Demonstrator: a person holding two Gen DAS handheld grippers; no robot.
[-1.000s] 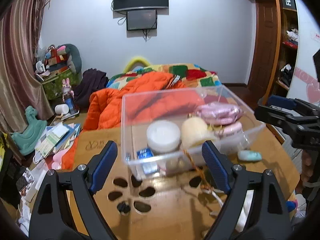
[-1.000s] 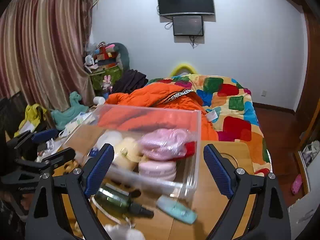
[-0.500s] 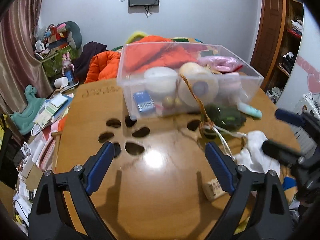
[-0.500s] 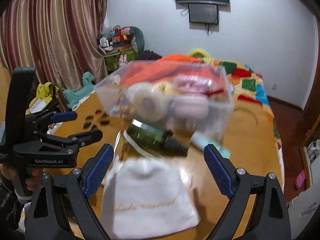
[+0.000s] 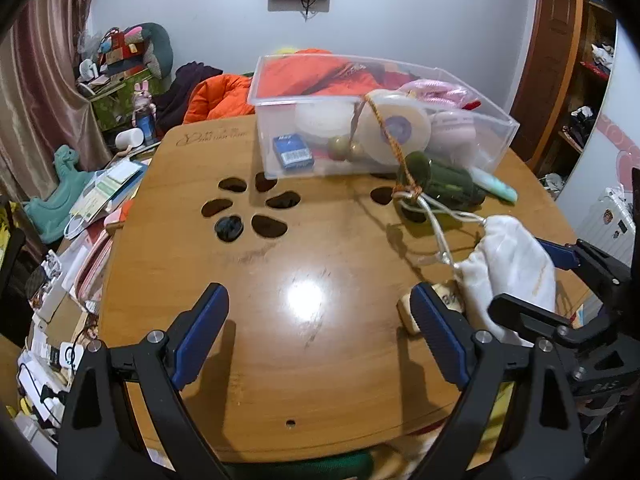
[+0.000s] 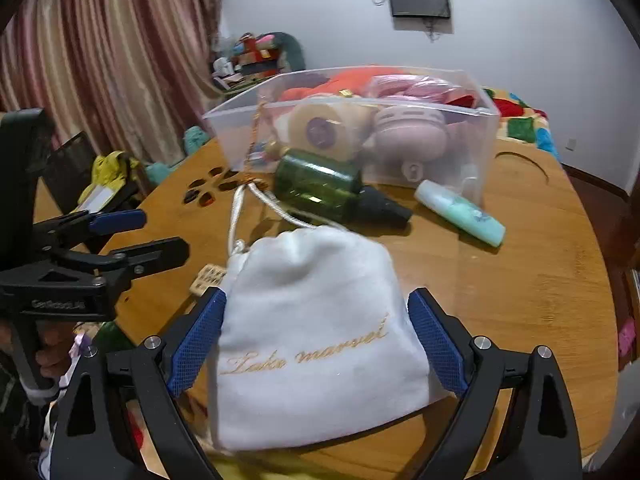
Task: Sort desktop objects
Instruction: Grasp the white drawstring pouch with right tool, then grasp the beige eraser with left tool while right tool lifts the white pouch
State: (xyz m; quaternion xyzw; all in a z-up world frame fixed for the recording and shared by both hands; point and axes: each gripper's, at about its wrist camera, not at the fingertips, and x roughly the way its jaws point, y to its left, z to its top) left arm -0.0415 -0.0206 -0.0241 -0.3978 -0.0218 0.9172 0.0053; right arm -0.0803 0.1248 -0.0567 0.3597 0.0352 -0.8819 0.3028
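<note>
A clear plastic box (image 5: 496, 148) (image 6: 476, 152) holding a tape roll, pink items and a blue card box stands at the far side of the wooden table (image 5: 280, 272). In front of it lie a green bottle (image 6: 320, 184) (image 5: 444, 184), a mint tube (image 6: 460, 212) (image 5: 496, 188), a white drawstring pouch (image 6: 316, 332) (image 5: 512, 268) and a small wooden tile (image 5: 410, 308). My right gripper (image 6: 316, 328) is open with its jaws either side of the pouch. My left gripper (image 5: 316, 324) is open and empty over bare table.
The table has paw-shaped cut-outs (image 5: 250, 208) left of centre. A cord (image 5: 436, 220) runs from the pouch toward the bottle. Clutter and papers lie off the table's left edge (image 5: 92, 208). A bed with an orange jacket (image 5: 224, 92) is behind.
Both grippers have pulled back and tilted down from the box toward the table's near side. The right gripper now straddles the white pouch. Both stay open.
</note>
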